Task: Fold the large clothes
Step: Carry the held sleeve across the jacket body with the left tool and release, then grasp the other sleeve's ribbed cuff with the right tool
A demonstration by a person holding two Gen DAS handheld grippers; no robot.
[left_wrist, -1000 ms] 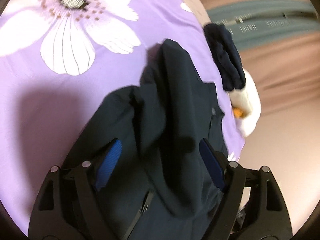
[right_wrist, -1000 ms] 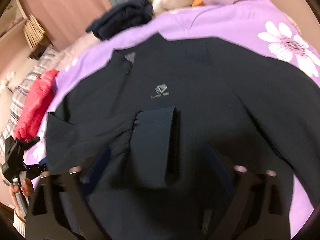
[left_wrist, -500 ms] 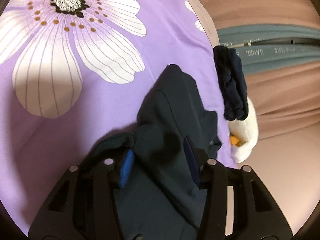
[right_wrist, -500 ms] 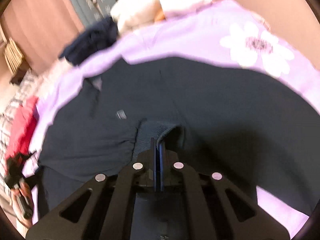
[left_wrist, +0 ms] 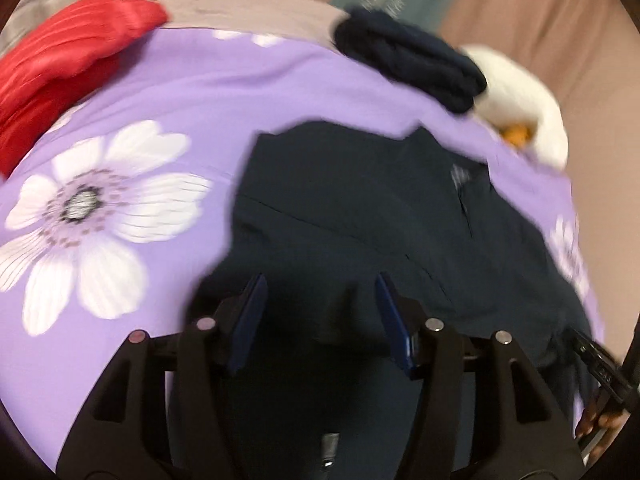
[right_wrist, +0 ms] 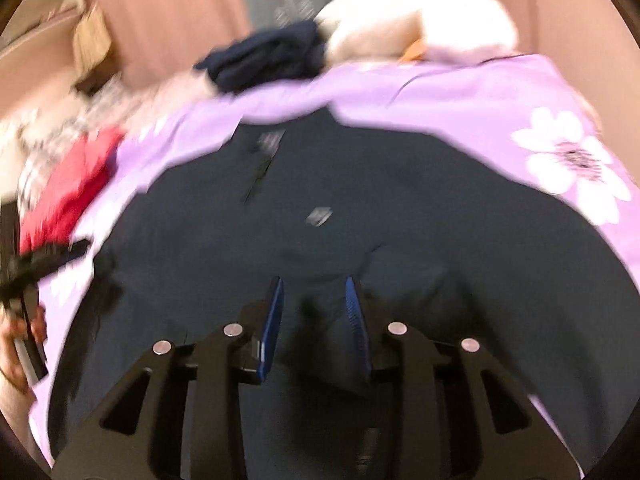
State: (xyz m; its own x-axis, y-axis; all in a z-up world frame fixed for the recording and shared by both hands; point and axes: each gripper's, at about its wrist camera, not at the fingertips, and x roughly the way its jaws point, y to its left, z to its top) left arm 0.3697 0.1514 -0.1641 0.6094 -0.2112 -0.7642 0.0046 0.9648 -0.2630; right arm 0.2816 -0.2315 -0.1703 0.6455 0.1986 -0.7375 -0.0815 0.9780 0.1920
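Observation:
A large dark navy jacket point(left_wrist: 360, 208) lies spread on a purple flowered bedspread point(left_wrist: 208, 92); it also shows in the right wrist view point(right_wrist: 360, 184), with its zipper and a small chest logo point(right_wrist: 318, 216). My left gripper point(left_wrist: 320, 304) is open, jaws apart over the jacket's near edge, with dark fabric between and below them. My right gripper point(right_wrist: 314, 308) is open, with a narrower gap, over a fold of the jacket. Both views are blurred.
A red garment point(left_wrist: 60, 60) lies at the bed's far left, also seen in the right wrist view point(right_wrist: 68, 188). A bundled navy garment point(left_wrist: 412, 56) and a white plush toy point(left_wrist: 516, 96) sit at the far edge. Pink curtains hang behind. The bedspread point(right_wrist: 480, 92) drops off at right.
The right gripper, shut on a cuff fold half a second ago, has opened and let it go. The left gripper swung round from the sleeve to face the jacket's body, jaws wider.

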